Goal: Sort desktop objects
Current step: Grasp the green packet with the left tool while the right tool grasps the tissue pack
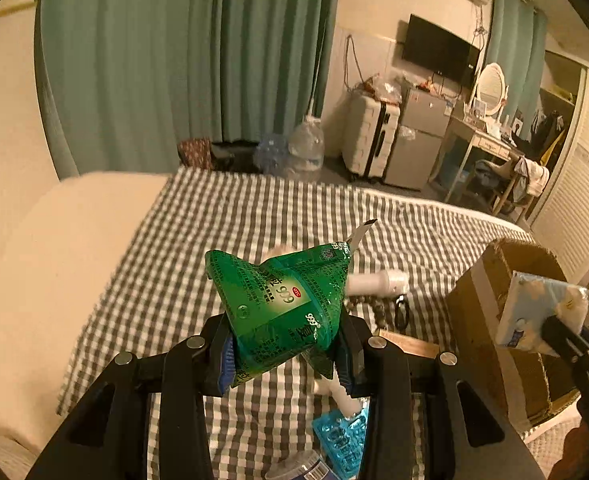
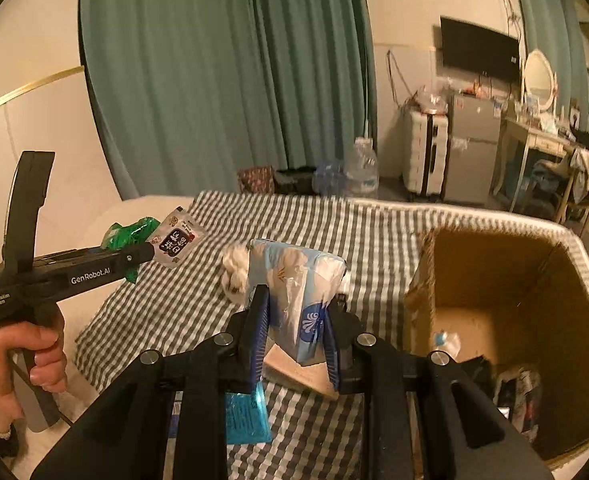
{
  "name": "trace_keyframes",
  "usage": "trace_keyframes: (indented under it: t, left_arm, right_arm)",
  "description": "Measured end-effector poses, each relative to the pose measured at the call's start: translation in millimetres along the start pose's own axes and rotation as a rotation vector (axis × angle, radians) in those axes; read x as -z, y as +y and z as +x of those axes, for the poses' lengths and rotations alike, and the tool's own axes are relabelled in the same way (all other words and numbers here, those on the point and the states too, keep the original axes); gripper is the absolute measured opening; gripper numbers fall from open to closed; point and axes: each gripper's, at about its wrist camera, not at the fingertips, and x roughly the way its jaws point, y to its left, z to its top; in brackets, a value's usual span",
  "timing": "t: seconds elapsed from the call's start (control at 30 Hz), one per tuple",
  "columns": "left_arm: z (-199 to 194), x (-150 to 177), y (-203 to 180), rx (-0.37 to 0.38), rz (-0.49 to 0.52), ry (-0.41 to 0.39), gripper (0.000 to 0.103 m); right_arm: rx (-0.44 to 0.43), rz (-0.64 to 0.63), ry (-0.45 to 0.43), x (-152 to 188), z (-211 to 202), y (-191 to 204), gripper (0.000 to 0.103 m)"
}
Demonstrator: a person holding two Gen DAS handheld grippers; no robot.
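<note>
The left gripper (image 1: 286,344) pinches a crumpled green sachet (image 1: 282,300) between its blue pads (image 1: 225,354), holding it clear above the checked bedspread (image 1: 198,240). In the right wrist view a second black-and-white sachet (image 2: 176,242) shows at the same jaws, though whether it is clamped or only trapped alongside cannot be told. A hand (image 2: 18,356) grips that tool's handle at 8 o'clock.

The right gripper (image 2: 296,332) squeezes a pale blue tissue pack (image 2: 294,284) upright, also lifted off the bed.

Both loads appear picked and carried, so the step in hand is likely transport to the open cardboard box (image 2: 490,276), which sits at 3 o'clock of the right gripper and already holds a few items on its floor.

The next move probably calls for swinging each load over the box's near wall and loosening the jaws only once inside.

Left on the bedspread: a white fluffy toy (image 2: 234,270), a white tube (image 1: 378,283), a wooden board (image 2: 306,372) and a blue blister pack (image 1: 342,440), all under the travel path. The box's raised cardboard flap at its 9 o'clock edge could snag the tissue pack; above the bed, room is open.
</note>
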Motion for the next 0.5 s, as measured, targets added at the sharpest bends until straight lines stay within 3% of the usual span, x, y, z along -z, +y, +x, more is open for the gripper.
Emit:
trace_keyframes:
  t: [0.23, 0.5]
  left_arm:
    - [-35.3, -6.5, -11.7, -0.02, 0.025, -0.122, 0.039]
    - [-56.2, -8.1, -22.7, 0.014, 0.026, -0.16, 0.039]
  right_arm:
    - [0.028, -0.032, -0.104, -13.6, -27.2, 7.2, 0.024]
    - [0.05, -0.024, -0.146, -21.8, -49.0, 2.3, 0.024]
